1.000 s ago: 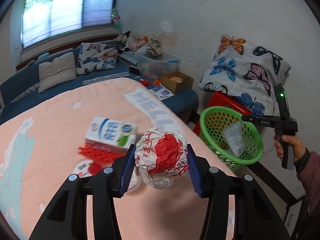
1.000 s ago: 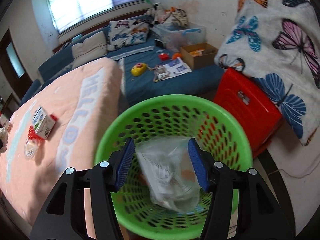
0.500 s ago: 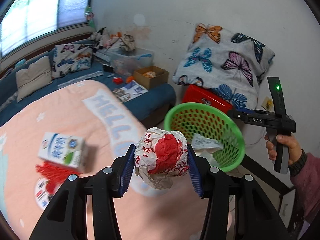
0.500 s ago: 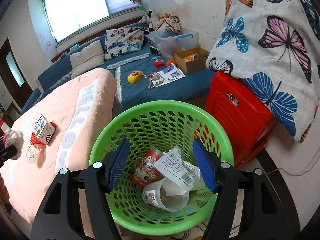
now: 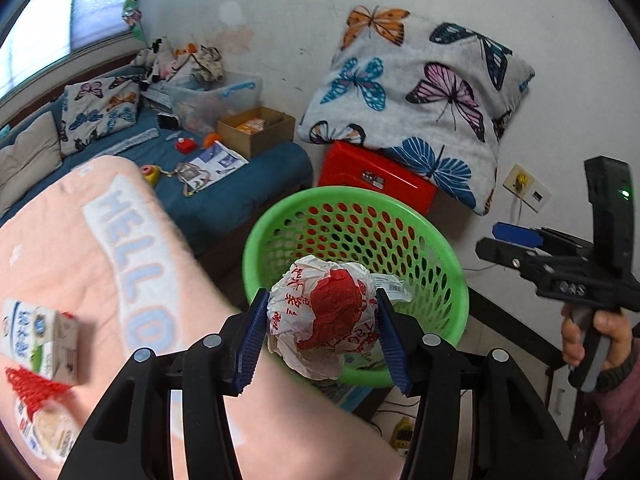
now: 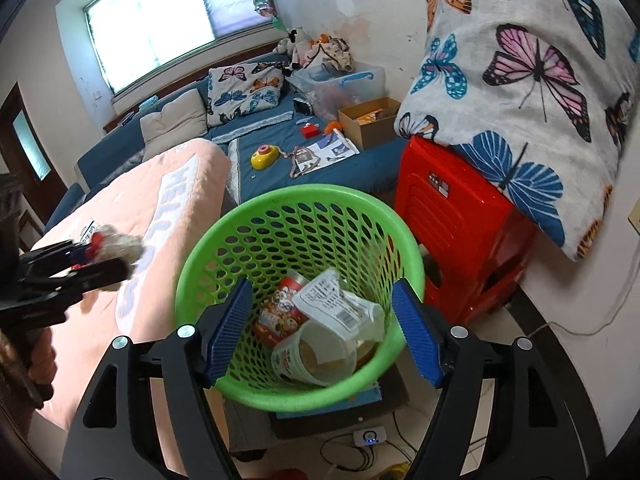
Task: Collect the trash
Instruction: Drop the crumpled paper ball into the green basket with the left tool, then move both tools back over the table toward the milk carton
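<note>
Swung from bed toward the green perforated plastic basket point(image 5: 448, 264), my left tongs point(image 5: 323, 334) clamp the crumpled red-and-white paper wrapper point(image 5: 324, 316); right tongs point(image 6: 323, 330) gape empty; next, release over the basket.

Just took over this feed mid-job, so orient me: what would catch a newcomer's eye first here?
The crumpled red-and-white wrapper clamped in the left hand-held gripper, at the bed's edge beside the green basket. Next, that basket on the floor, holding a can, a cup and a plastic wrapper, with the right hand-held gripper open above it. Behind it, a red stool carries a butterfly-print blanket.
</note>
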`<state>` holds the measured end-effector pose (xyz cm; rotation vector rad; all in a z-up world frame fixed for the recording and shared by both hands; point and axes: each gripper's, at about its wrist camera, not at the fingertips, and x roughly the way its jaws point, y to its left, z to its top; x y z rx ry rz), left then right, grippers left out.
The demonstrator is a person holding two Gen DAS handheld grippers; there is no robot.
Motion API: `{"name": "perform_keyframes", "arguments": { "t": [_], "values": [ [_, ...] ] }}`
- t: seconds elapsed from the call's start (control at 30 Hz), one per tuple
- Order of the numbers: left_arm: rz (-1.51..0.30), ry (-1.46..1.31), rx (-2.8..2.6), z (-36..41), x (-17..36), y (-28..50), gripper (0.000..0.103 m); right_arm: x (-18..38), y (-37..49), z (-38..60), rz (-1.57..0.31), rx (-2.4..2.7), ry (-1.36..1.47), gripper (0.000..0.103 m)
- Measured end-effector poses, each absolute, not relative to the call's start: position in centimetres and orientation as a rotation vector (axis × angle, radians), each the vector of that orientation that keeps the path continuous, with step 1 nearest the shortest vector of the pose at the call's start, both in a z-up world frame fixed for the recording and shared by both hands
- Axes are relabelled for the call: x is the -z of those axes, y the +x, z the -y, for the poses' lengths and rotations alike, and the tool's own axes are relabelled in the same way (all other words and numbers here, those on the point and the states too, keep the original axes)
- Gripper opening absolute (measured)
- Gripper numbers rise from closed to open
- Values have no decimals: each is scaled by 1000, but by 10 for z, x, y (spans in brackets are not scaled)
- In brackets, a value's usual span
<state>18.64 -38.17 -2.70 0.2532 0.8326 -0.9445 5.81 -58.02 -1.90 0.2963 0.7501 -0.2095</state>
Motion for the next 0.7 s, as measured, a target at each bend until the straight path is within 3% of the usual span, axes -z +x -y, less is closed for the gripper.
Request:
{"name": "perform_keyframes", "arguments": {
  "t": [0.27,0.43,0.7],
  "values": [
    [-857,254,970,416,36,185,58,27,45,580,-759,212,293,73],
    [-856,240,982,420,36,183,70,29,42,580,-760,207,301,73],
    [-837,222,934,388,24,183,70,23,46,571,-749,177,289,75]
  ]
}}
